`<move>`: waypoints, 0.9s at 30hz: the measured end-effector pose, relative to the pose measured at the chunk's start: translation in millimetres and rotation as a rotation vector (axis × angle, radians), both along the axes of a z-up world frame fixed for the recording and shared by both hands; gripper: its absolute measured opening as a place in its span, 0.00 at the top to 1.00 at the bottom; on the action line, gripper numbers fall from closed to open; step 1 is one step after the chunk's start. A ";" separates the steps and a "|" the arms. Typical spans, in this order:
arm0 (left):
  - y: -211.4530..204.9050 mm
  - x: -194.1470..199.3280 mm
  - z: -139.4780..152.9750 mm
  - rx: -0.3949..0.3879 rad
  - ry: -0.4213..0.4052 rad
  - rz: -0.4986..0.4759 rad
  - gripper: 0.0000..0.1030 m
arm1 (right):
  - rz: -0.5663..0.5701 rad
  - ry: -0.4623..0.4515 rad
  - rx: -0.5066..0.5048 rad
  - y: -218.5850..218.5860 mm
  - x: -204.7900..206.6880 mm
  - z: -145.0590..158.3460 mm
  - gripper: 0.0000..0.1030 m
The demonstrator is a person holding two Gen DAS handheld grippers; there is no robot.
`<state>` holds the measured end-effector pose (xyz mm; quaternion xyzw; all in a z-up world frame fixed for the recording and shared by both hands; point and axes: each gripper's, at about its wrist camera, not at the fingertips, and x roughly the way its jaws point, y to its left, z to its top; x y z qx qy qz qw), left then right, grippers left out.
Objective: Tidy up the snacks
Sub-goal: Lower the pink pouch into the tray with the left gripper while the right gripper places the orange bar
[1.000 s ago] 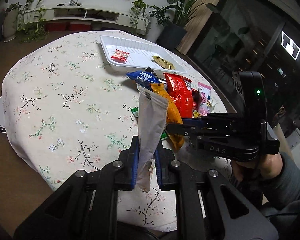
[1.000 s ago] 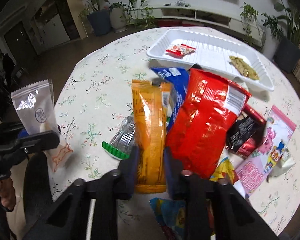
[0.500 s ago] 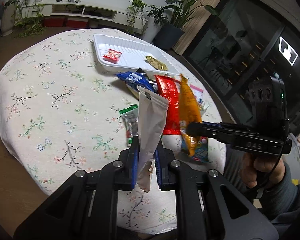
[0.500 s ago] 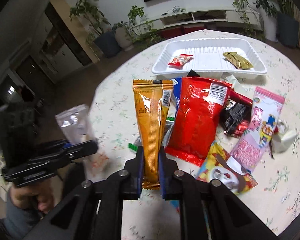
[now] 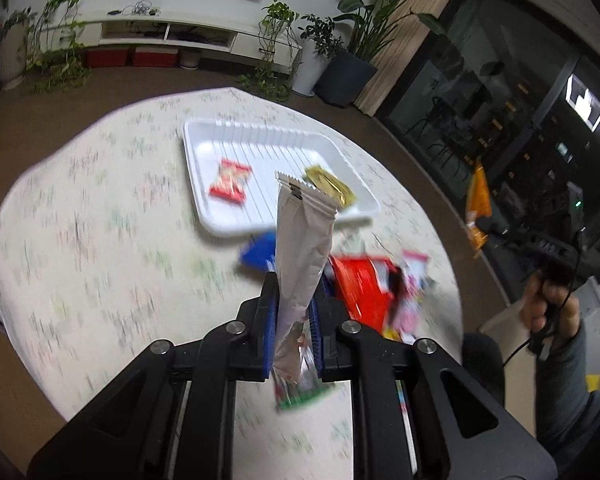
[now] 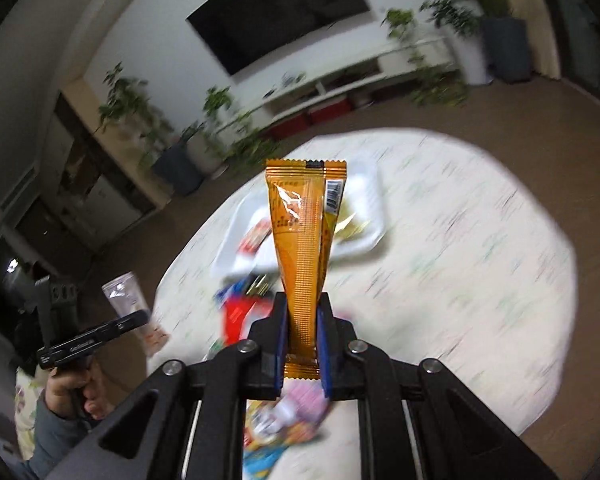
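My left gripper [image 5: 294,312] is shut on a silver-white snack pouch [image 5: 302,248] that stands upright between its blue pads, above the table. My right gripper [image 6: 302,328] is shut on a tall orange snack packet [image 6: 304,240], also held upright in the air. A white ribbed tray [image 5: 204,184] sits at the far side of the round table and holds a red wrapped sweet [image 5: 229,182] and a gold sachet [image 5: 330,184]. In the right wrist view the tray [image 6: 370,236] lies behind the orange packet. The orange packet [image 5: 478,200] shows at the right of the left wrist view.
A pile of snack bags lies on the flowered tablecloth [image 5: 100,240]: a red bag [image 5: 360,288], a blue one [image 5: 260,254], a pink one [image 5: 410,292], a green-edged packet [image 5: 304,394]. Potted plants [image 5: 352,60] and a low TV shelf [image 5: 160,32] stand beyond the table.
Both grippers have risen and moved back from the table with their packets. The right gripper lifted the orange packet off the pile and rolled. The views are now motion-blurred.
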<state>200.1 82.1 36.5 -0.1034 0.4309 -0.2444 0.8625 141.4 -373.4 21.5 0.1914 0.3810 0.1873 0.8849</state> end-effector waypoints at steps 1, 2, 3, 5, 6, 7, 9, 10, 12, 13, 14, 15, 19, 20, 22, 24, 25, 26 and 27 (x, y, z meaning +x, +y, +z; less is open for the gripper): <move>-3.2 11.3 4.2 0.011 0.000 -0.003 0.88 | -0.010 -0.007 -0.010 -5.5 8.6 4.8 0.87; -7.9 26.2 8.3 0.018 0.003 -0.012 0.88 | -0.015 -0.016 -0.023 -9.1 19.1 10.3 0.87; -13.0 39.6 10.1 0.023 0.007 -0.019 0.88 | -0.007 -0.019 -0.040 -10.2 34.3 16.2 0.87; -26.1 69.1 15.2 0.054 0.017 -0.038 0.88 | 0.014 -0.016 -0.060 -5.8 60.2 21.8 0.87; -34.9 83.4 15.2 0.077 0.025 -0.050 0.88 | 0.029 -0.011 -0.066 -0.7 72.3 23.2 0.87; -42.5 95.5 13.9 0.096 0.035 -0.059 0.88 | 0.059 0.004 -0.068 8.3 88.7 23.2 0.87; -58.7 122.1 7.0 0.134 0.064 -0.074 0.88 | 0.099 0.027 -0.071 21.9 111.7 19.3 0.87; -63.5 131.7 2.6 0.141 0.077 -0.077 0.88 | 0.125 0.046 -0.076 31.4 124.1 15.7 0.87; -73.3 151.2 -11.9 0.137 0.110 -0.079 0.88 | 0.176 0.101 -0.089 53.9 149.1 2.0 0.87; -77.7 161.6 -20.6 0.141 0.130 -0.078 0.88 | 0.193 0.122 -0.110 65.8 160.6 -6.5 0.87; -81.0 167.2 -27.8 0.147 0.144 -0.074 0.88 | 0.207 0.137 -0.126 74.4 169.1 -13.4 0.87; -85.3 173.3 -35.6 0.152 0.160 -0.071 0.88 | 0.219 0.157 -0.133 81.3 176.1 -19.8 0.87; -91.5 189.1 -55.9 0.144 0.186 -0.056 0.88 | 0.234 0.207 -0.146 100.9 202.8 -41.4 0.87; -92.3 190.7 -58.0 0.141 0.187 -0.055 0.88 | 0.236 0.219 -0.151 102.6 208.5 -46.9 0.87; -93.6 193.4 -59.8 0.147 0.183 -0.053 0.88 | 0.239 0.234 -0.159 106.1 215.9 -52.6 0.87; -98.1 198.9 -62.4 0.156 0.181 -0.052 0.88 | 0.245 0.253 -0.182 110.0 221.3 -61.8 0.87; -99.7 199.9 -63.1 0.156 0.182 -0.052 0.87 | 0.246 0.262 -0.187 109.1 223.3 -67.4 0.87; -101.5 200.9 -63.9 0.157 0.184 -0.054 0.87 | 0.252 0.264 -0.189 111.1 222.6 -72.0 0.87; -103.5 201.5 -64.7 0.161 0.184 -0.055 0.87 | 0.250 0.271 -0.194 113.1 226.7 -75.5 0.87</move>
